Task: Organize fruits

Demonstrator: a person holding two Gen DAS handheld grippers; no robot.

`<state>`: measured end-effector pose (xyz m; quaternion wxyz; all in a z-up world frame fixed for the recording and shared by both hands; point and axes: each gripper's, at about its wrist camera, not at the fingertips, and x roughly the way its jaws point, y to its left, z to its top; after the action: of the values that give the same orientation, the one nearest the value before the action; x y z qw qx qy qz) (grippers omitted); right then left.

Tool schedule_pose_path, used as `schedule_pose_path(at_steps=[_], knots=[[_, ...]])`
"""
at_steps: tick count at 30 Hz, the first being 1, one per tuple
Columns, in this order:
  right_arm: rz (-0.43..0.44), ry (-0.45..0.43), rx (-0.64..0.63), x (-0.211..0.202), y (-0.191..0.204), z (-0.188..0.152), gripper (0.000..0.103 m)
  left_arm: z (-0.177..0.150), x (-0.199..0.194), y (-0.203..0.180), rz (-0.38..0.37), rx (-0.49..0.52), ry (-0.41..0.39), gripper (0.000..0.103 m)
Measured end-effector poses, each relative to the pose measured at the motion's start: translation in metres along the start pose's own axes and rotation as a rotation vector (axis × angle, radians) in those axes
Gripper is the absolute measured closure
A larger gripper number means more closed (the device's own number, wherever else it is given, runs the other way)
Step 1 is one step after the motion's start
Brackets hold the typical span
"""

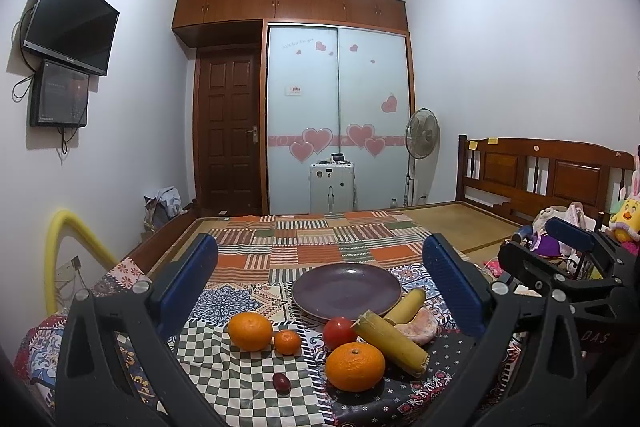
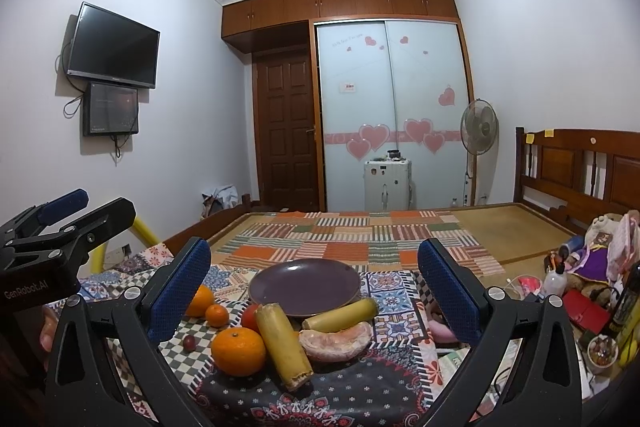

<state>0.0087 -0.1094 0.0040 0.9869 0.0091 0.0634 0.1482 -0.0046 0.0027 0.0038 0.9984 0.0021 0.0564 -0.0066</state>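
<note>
**Fruit Group and Plate Ahead of Two Wide-Open Grippers**

We observe the left gripper (image 1: 320, 275) with its blue pads spread wide and nothing between them. The right gripper (image 2: 314, 269) is equally wide open and holds nothing.

Position of the fruit relative to the tools: all fruit lies on the patterned cloth (image 1: 248, 379), forward of both grippers and framed between their fingers. The purple plate (image 1: 346, 290) sits just behind the fruit and carries no fruit on its face. In the left wrist view we locate a large orange (image 1: 355, 366) nearest the camera, a second large orange (image 1: 250, 331) to its left, and a small orange (image 1: 287, 341) touching or just beside that one. A tomato (image 1: 339, 332) sits at the plate's near rim. A long yellow stalk piece (image 1: 392, 342) lies diagonally beside the nearest orange; a shorter yellow piece (image 1: 405, 305) leans against the plate rim. A peeled citrus segment (image 1: 420, 327) lies behind the stalk. A dark grape (image 1: 281, 381) rests alone on the checked area.

View differences: the right wrist view shows the peeled segment (image 2: 335, 341) almost in full, and clutter (image 2: 580, 291) on the bed at right. In the left wrist view the right gripper's body appears at the right edge.
</note>
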Motion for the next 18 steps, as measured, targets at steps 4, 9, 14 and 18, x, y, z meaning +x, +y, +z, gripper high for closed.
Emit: schedule_pose_path(at_steps=[4, 9, 14, 18], knots=[[0.002, -0.004, 0.001, -0.001, 0.0013, 0.0002, 0.0, 0.0002, -0.0001, -0.0001, 0.001, 0.001, 0.0, 0.0], [0.002, -0.004, 0.001, -0.0009, 0.0013, 0.0002, 0.0, 0.0007, -0.0003, 0.0008, -0.001, -0.001, -0.001, 0.0], [0.004, -0.005, 0.001, -0.0011, 0.0018, -0.0002, 0.0, 0.0003, -0.0001, 0.0009, -0.001, 0.0, 0.0, 0.0], [0.004, -0.005, 0.002, -0.0011, 0.0021, -0.0003, 0.0, 0.0007, 0.0, 0.0012, -0.004, -0.002, 0.001, 0.0]])
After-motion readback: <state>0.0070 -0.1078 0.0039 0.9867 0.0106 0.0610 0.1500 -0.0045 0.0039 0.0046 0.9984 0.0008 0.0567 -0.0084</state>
